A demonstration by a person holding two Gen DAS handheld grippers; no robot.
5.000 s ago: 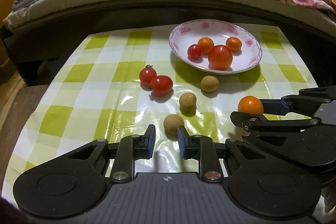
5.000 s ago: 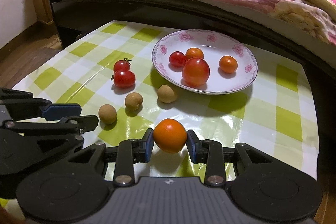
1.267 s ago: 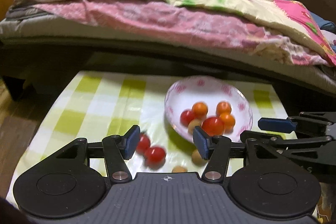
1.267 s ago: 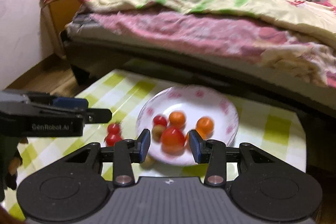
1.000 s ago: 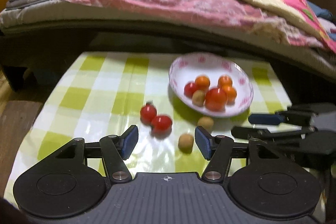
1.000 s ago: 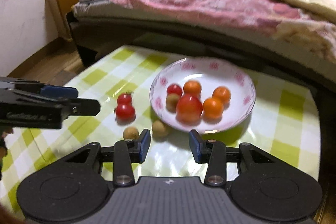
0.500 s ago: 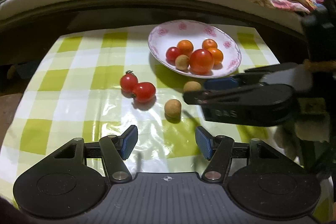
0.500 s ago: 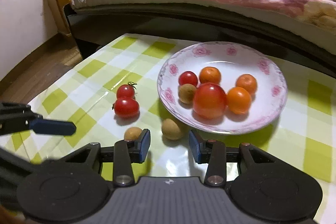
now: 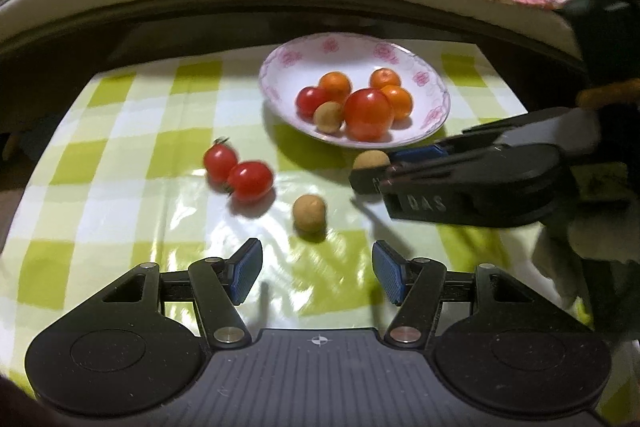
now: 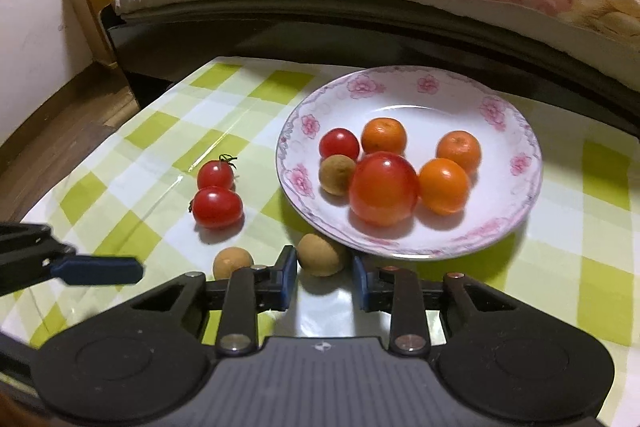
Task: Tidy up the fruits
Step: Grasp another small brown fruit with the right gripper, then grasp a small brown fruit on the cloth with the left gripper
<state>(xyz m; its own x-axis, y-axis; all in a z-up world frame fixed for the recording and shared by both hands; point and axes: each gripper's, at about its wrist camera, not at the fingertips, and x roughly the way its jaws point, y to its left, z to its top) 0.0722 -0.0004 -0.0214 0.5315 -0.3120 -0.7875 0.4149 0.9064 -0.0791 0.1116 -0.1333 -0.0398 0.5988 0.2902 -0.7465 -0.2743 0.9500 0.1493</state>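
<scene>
Right claw (image 10: pixel 325 281) is closing around the longan (image 10: pixel 321 254) beside the plate (image 10: pixel 520 163); left claw (image 9: pixel 316 273) is hovering open, empty. Squeezing gently should prevent bruising.

The white flowered plate (image 10: pixel 516 203) holds one big red tomato (image 10: pixel 383 189), a small cherry tomato (image 10: pixel 339 143), three oranges (image 10: pixel 444 185) and a brown longan (image 10: pixel 336 174). Left of it lie two cherry tomatoes (image 10: pixel 217 207), touching. Two more longans (image 10: pixel 322 254) lie near the plate's near edge, probably not touching it.

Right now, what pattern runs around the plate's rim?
Pink flowers on white around the plate rim; clearest in the right wrist view.
</scene>
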